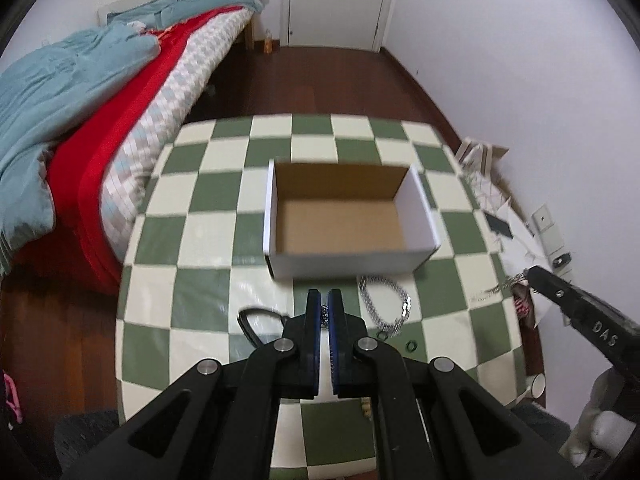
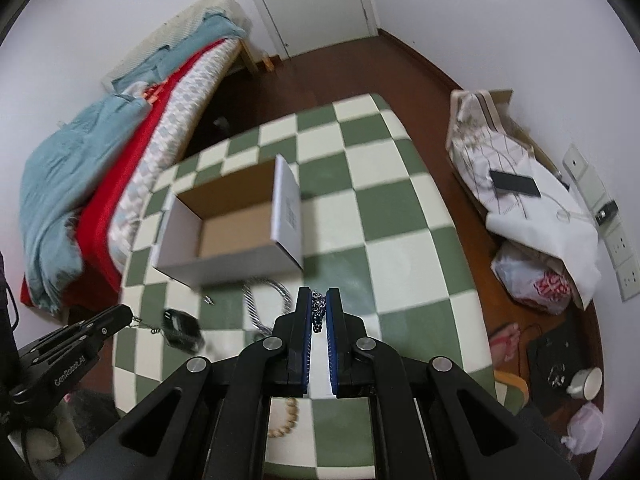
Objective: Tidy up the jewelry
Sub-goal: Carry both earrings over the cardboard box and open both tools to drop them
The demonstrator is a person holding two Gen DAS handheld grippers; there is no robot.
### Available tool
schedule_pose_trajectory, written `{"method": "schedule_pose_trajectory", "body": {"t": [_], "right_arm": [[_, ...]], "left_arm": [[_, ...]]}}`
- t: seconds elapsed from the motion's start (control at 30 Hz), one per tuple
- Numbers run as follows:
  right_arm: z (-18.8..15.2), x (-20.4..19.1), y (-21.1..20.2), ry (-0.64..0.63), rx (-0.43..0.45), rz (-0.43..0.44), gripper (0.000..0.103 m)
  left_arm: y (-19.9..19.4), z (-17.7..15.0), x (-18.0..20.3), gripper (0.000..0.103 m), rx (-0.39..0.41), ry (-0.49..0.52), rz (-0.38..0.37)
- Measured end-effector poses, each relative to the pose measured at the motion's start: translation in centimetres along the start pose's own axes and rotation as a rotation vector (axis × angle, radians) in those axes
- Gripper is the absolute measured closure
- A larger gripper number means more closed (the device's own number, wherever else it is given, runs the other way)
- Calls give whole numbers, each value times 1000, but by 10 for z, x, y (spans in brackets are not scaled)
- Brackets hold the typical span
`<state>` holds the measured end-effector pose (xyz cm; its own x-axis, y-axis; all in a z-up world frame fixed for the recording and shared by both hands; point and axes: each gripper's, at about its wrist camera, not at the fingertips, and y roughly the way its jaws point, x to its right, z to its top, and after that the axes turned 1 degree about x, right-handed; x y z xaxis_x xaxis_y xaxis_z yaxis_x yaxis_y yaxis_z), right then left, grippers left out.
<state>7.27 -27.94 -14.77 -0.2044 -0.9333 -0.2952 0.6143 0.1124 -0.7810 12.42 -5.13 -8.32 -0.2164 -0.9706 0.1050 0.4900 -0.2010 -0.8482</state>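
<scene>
Two grippers are seen pinched on chains above the checkered table (image 1: 208, 240): the left gripper (image 1: 324, 300) and right gripper (image 2: 319, 300) are each closed on a fine chain (image 2: 318, 312). A silver bracelet (image 1: 384, 304) lies just before the open box (image 1: 348, 256). Light, limp, slippery links are judged best gripped mid-length.

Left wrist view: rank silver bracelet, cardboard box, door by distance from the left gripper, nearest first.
From the left gripper:
1. Silver bracelet, just right of the fingertips on the checkered table.
2. Cardboard box, straight ahead, mid-table, open top.
3. Door, far wall, beyond the table.
</scene>
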Motion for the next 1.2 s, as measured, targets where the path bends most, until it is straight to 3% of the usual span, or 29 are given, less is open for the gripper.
{"method": "schedule_pose_trajectory", "body": {"t": [0.27,0.47,0.67,0.87,1.2], "right_arm": [[39,-32,-11,-46,32,60,96],[80,-61,2,-81,12,107,96],[105,-83,51,-96,-81,127,96],[116,-88,108,-115,-176,81,96],[131,-69,163,-64,-293,50,96]], "left_arm": [[-38,60,-4,102,120,30,5],[-22,105,-10,102,125,26,13],[37,131,-14,102,18,9,4],[97,131,-13,102,-132,-22,-65],[142,135,-21,101,-222,-31,-54]]}}
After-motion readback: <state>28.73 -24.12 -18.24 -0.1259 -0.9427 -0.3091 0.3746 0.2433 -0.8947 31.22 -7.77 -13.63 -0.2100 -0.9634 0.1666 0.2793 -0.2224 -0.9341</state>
